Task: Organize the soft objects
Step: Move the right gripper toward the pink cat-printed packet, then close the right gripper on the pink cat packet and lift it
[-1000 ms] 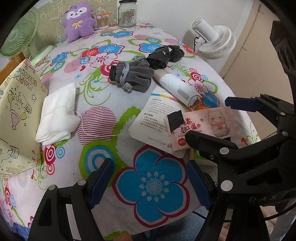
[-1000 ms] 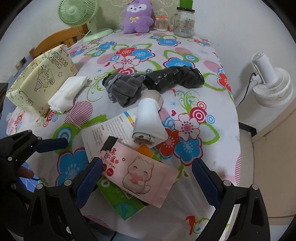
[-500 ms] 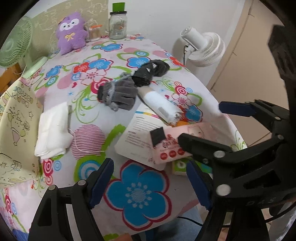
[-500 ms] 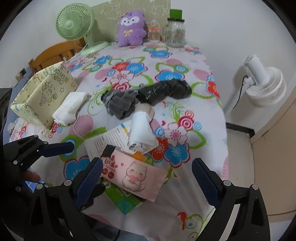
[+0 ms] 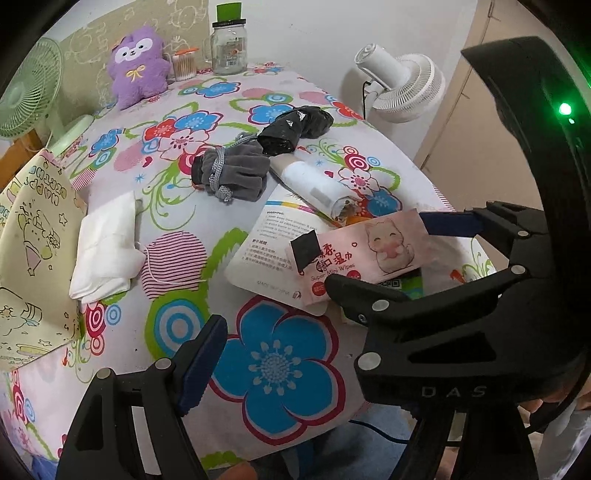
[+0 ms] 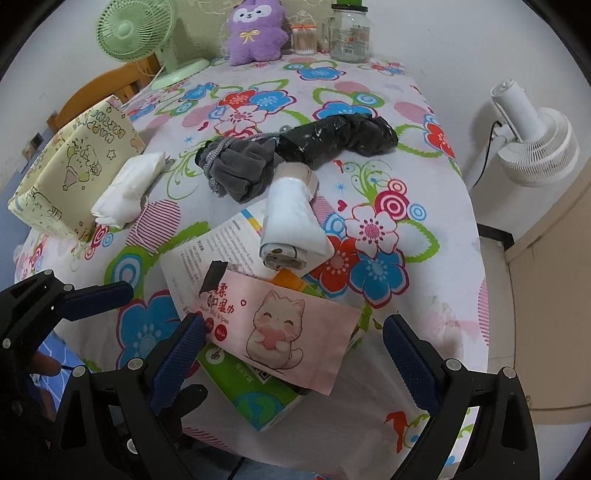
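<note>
On the flowered tablecloth lie a folded white cloth (image 5: 105,251) (image 6: 127,192), a grey drawstring pouch (image 5: 231,175) (image 6: 236,170), a black plastic roll (image 5: 295,127) (image 6: 336,138), a white rolled bag (image 5: 317,188) (image 6: 291,221) and a pink wet-wipes pack (image 5: 369,251) (image 6: 280,328). A yellow fabric box (image 5: 29,251) (image 6: 70,162) stands at the left. My left gripper (image 5: 295,354) is open over the near table edge. My right gripper (image 6: 295,354) is open, its jaws either side of the wipes pack's near end, not touching it.
A purple plush (image 5: 138,64) (image 6: 255,31), a glass jar (image 5: 229,46) (image 6: 349,33) and a cotton-swab pot (image 5: 184,66) stand at the far edge. A green fan (image 6: 136,33) is at far left, a white fan (image 5: 402,85) (image 6: 532,144) beside the table. Paper packs (image 6: 255,391) lie under the wipes.
Both grippers pulled back from the table, then came forward and lower again toward its near edge. Both stayed open. No object on the table moved.
</note>
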Motion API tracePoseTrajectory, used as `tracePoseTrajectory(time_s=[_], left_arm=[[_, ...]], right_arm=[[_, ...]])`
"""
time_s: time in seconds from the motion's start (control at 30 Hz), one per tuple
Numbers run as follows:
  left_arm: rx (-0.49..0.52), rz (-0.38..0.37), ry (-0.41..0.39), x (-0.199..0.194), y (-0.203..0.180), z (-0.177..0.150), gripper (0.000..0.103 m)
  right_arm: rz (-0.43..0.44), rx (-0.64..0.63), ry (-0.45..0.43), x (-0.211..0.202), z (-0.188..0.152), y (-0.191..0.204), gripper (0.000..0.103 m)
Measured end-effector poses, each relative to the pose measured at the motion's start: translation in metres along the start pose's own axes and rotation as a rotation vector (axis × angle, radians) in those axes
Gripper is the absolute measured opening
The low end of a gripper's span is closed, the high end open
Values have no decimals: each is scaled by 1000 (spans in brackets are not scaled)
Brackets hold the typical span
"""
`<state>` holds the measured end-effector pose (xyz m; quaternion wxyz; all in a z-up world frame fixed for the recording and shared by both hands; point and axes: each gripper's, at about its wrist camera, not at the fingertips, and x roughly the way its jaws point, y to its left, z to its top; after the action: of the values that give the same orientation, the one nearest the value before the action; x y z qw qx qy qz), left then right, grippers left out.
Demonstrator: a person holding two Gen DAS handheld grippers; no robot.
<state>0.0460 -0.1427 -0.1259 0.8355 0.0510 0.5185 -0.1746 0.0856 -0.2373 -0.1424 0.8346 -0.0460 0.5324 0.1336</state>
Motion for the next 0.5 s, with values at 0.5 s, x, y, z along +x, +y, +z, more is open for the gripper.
tracePoseTrajectory(time_s=[0.5], left_arm=[[-14,-6,-5,-3,3,-1,83]], right_arm=[[44,46,11,0,-3,-1,80]])
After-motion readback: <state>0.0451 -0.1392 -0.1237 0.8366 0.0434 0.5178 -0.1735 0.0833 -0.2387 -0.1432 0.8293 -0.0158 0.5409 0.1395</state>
